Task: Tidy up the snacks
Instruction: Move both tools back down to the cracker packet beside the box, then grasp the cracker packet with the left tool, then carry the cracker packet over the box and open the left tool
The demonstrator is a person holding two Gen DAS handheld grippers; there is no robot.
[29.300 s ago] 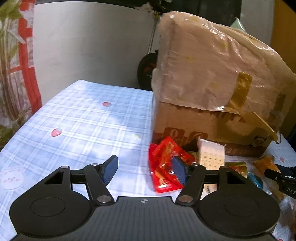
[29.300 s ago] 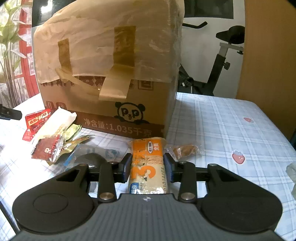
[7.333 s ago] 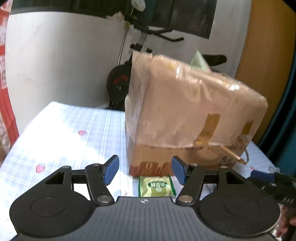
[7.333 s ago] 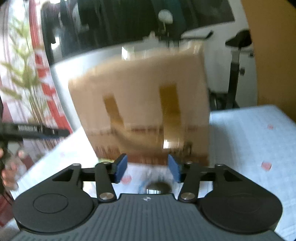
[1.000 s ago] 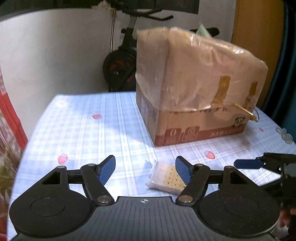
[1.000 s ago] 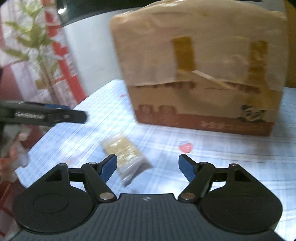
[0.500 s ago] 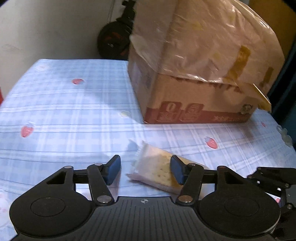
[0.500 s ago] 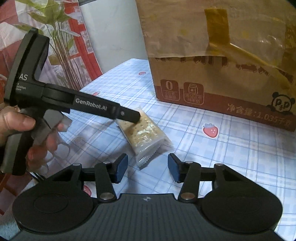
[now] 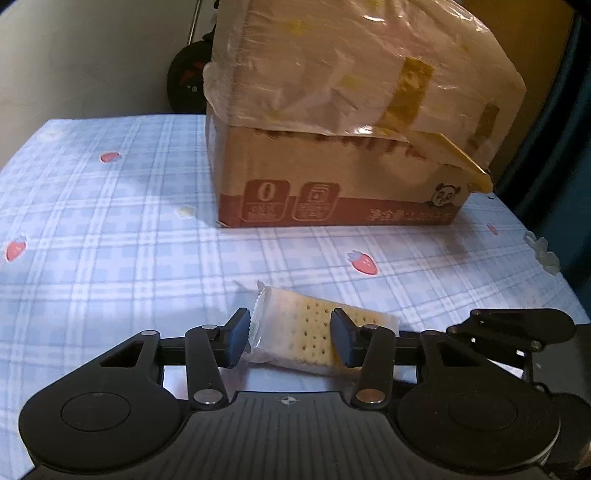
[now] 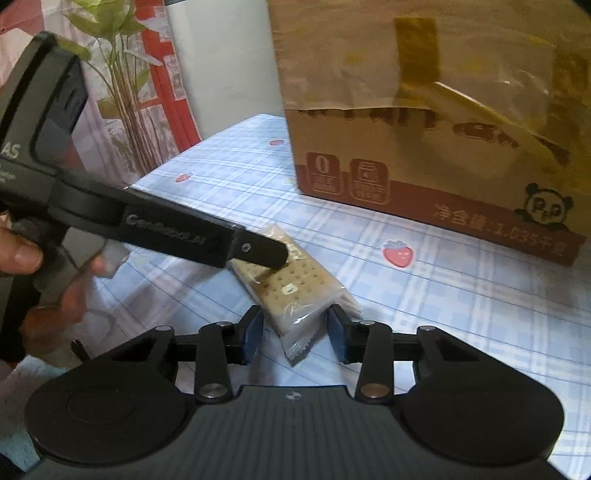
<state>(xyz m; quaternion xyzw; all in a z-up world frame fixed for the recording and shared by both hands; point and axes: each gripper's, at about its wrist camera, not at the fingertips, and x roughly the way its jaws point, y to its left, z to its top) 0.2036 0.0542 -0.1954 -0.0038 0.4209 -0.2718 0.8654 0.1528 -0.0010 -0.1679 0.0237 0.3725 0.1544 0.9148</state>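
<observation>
Both tools closer; cracker pack [image 9: 303,332] diagonal

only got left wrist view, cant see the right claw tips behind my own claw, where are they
Observer: The right claw straddles the crimped near end of the cracker pack; its jaws are closing and the pads are not yet pressing.
Operator: how does my left claw look from there
Observer: The left claw, also closing around the pack, has one finger lying over the pack's far end.
Operator: whats past the table
Observer: A green plant stands beyond its corner.
</observation>
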